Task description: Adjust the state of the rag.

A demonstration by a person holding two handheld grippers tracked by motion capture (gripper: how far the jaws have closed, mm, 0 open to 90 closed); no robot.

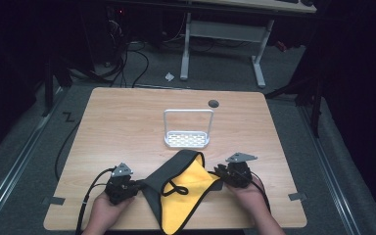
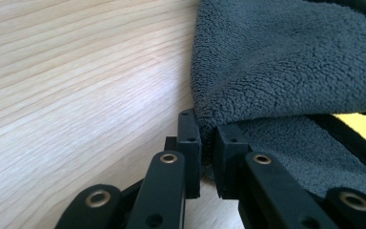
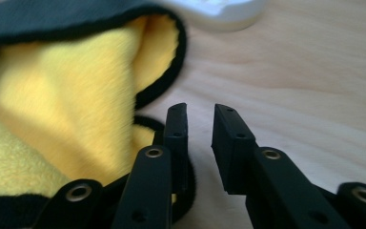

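High view: grey and yellow fleece cloth at near edge of light wooden table, between both grippers, white wire rack behind. Left gripper view: left gripper pinched on grey fold. Right gripper view: right gripper slightly parted, holding nothing, beside yellow side.

The cloth is seen as fluffy fleece, grey and yellow. The table is finished in smooth matt wood grain.
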